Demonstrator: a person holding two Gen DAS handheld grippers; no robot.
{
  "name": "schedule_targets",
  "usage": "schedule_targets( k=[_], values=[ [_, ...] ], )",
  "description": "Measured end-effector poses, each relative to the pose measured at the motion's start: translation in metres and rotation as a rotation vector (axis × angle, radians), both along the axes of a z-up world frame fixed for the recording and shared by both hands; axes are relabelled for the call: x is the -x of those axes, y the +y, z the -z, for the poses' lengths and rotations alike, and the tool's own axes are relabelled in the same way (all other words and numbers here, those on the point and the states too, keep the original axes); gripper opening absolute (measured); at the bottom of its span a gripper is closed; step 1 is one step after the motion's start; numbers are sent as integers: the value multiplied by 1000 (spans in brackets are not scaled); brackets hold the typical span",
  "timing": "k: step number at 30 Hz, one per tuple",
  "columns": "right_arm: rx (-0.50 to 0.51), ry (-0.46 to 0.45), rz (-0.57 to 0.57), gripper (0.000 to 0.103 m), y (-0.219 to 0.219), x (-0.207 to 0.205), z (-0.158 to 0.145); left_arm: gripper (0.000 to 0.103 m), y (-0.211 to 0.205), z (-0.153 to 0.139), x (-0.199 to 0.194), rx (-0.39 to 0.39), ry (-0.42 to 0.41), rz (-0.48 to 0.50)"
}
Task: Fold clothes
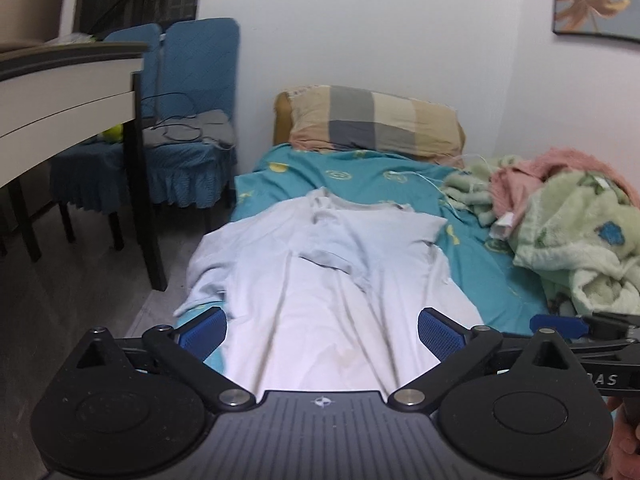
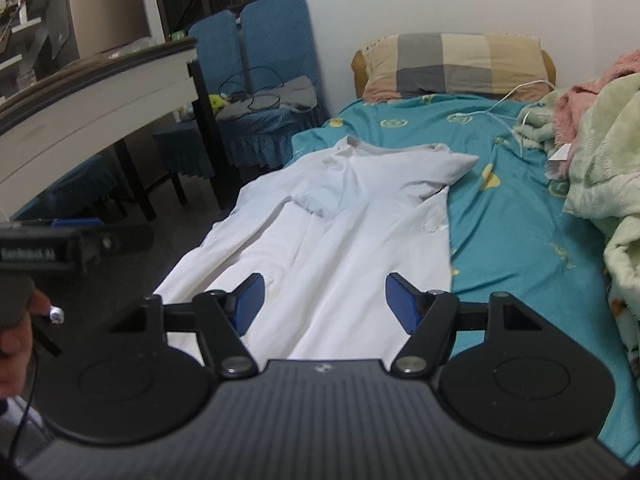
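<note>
A white T-shirt lies lengthwise on the teal bed sheet, collar at the far end. One sleeve is folded in across the chest, and the shirt's left side hangs over the bed's edge. My left gripper stands wide open above the shirt's near part, with nothing pinched between its blue pads. In the right wrist view the same T-shirt lies under my right gripper, which is also open, its blue pads clear of the fabric. The bed sheet shows to the right of the shirt.
A checked pillow lies at the bed's head. A heap of green and pink blankets fills the right side, with a white cable running to it. Left of the bed stand blue-covered chairs and a white table on a grey floor.
</note>
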State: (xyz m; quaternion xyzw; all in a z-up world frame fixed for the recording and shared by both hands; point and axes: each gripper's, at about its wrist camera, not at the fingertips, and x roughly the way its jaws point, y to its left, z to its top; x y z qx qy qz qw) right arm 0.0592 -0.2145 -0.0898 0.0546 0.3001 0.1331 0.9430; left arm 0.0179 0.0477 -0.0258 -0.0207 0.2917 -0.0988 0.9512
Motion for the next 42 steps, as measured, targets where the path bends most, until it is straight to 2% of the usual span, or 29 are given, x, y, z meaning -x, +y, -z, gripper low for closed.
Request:
schedule_targets(
  k=[4,7,12,16,19,23,29,31,33,36,38,39,42],
  values=[
    [-15,52,-7,69,19,-42,1,103,35,-6,-5,48,6,-51],
    [-14,63,-50,69,46,-85,4,103,60,2,-11,87,34,-97],
    [56,90,-191,69,119,-169,20,101,88,27,-24,118,112,-127],
    [155,84,-367,68,194,-220,36,101,98,47,-38,121,136,-147],
    [247,100,-508,68,250,-246,52,101,108,60,-50,155,163,-168],
    [359,164,-630,64,310,-274,82,101,122,74,-61,203,195,-189],
    [475,248,-712,60,348,-294,120,100,133,87,-71,233,224,-218],
    [519,242,-746,58,351,-292,123,100,133,88,-72,241,219,-223],
    [578,222,-774,41,353,-287,124,100,133,88,-72,249,213,-229],
    [678,184,-818,23,358,-280,126,100,134,89,-72,261,204,-237],
    [694,190,-823,12,358,-281,123,100,134,90,-72,269,199,-243],
    [690,192,-814,9,358,-281,121,100,134,90,-73,272,196,-246],
    [623,163,-748,8,347,-286,104,100,134,91,-73,284,187,-253]
  ],
)
